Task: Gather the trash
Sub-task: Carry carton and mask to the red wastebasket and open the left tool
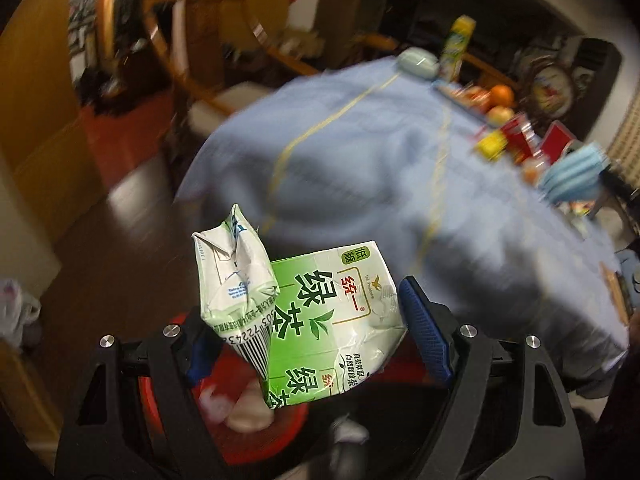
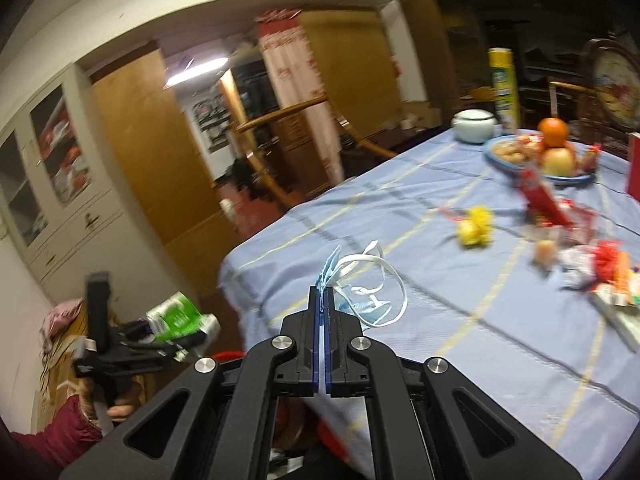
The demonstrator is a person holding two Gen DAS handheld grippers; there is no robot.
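My left claw is clamped on a crumpled green tea carton, the blue pads pressing its two sides; the carton's folded top sticks up to the left. Below it, partly hidden by the carton and the claw's arms, sits a red bin with pale scraps inside. From the right wrist view the same claw shows at far left, off the edge of the surface, with my hand in a dark red sleeve on its grip.

My right claw is pressed together on a blue mask, which it pinches by an edge; the white ear loops curl out to the right above the blue checked cloth. The left wrist view shows the mask at the right edge, held up over the cloth.

Further right on the surface lie a yellow scrap, a red wrapper and a loose heap of wrappers near the right edge. At the back stand a pale lidded jar, a tall yellow can and a blue plate bearing an orange and an apple. Much of this is blurred.
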